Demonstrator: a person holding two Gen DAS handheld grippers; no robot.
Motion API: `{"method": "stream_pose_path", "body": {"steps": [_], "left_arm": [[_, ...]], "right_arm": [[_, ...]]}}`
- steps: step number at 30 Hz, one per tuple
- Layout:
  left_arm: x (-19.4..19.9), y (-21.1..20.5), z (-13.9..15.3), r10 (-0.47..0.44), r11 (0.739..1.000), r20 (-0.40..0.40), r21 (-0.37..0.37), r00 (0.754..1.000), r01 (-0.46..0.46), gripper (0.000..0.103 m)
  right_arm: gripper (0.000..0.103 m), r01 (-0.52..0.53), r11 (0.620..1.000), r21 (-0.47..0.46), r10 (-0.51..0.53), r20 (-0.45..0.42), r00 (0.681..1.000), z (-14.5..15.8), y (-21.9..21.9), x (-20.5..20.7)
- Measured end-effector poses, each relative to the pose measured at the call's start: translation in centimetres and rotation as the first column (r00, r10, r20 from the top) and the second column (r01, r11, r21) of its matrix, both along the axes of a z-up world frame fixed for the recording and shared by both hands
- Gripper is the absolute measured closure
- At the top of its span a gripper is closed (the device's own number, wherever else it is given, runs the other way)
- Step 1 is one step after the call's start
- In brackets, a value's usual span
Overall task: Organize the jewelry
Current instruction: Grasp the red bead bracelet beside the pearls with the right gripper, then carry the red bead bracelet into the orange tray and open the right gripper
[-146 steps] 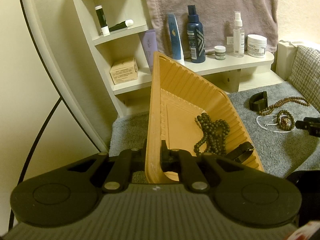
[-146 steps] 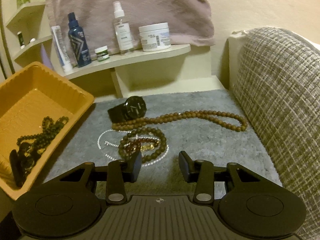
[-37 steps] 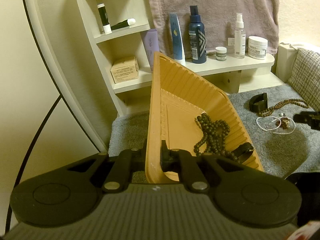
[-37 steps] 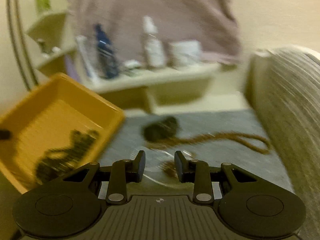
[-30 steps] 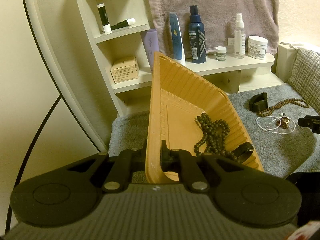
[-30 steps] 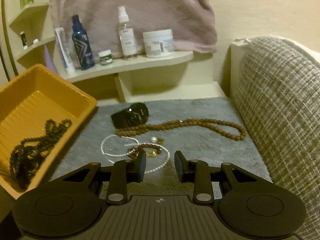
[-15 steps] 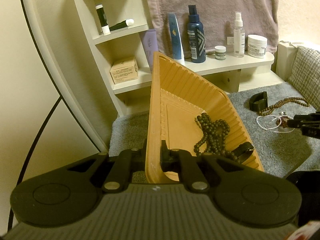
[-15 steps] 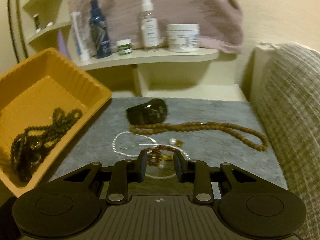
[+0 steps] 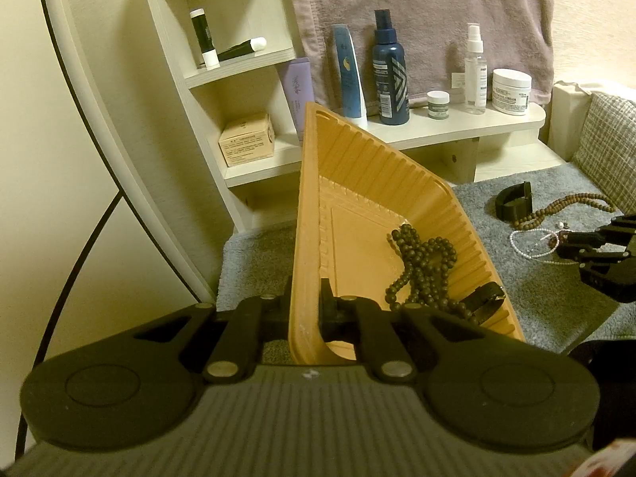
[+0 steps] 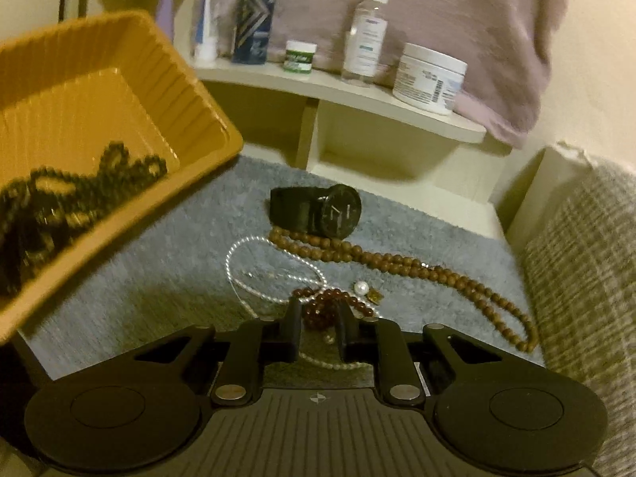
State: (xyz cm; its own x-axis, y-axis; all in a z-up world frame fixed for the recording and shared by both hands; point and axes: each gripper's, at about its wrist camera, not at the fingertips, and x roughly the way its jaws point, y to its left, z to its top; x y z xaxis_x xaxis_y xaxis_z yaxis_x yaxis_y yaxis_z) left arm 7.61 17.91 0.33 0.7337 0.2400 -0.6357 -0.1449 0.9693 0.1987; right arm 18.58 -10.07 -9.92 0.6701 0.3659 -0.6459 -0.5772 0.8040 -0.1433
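My left gripper (image 9: 304,306) is shut on the near rim of the orange ribbed tray (image 9: 397,183), holding it tilted above the grey mat. Dark beads (image 9: 421,266) and a black band (image 9: 485,302) lie in the tray's low corner. My right gripper (image 10: 318,314) is down at the mat, its jaws closing around a reddish-brown bead bracelet (image 10: 326,306) that sits between the fingers. A pearl necklace (image 10: 246,246), a brown wooden bead necklace (image 10: 397,262) and a black watch (image 10: 318,210) lie on the mat beyond it.
A shelf (image 10: 357,87) behind the mat carries bottles and jars, with a towel hanging above. A woven cushion (image 10: 588,258) borders the mat on the right. The tray (image 10: 190,79) hangs over the mat's left part. Corner shelves (image 9: 246,63) stand at the left.
The right gripper moved forward and down onto the reddish-brown bracelet, rolled, and its jaws narrowed. An olive bead bracelet seen on the mat earliest is gone from it. The left gripper and tray stayed put.
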Motion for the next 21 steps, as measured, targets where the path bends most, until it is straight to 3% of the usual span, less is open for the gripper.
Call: {"method": "stream_pose_path", "body": {"steps": [3,14,21], "left_arm": [[0.0,0.0,0.0,0.0,1.0,0.0,0.0,1.0,0.0,0.096],[0.0,0.0,0.0,-0.001,1.0,0.0,0.001,1.0,0.001,0.096],[0.0,0.1,0.0,-0.001,1.0,0.001,0.001,1.0,0.001,0.096]], "right_arm": [[0.098,0.009,1.0,0.017,-0.009,0.007,1.0,0.4,-0.3,-0.2],[0.098,0.02,0.994,0.107,-0.027,0.057,0.998,4.2,-2.7,-0.9],[0.099,-0.02,0.989,0.144,0.001,0.136,0.991,7.5,-3.7,-2.0]]}}
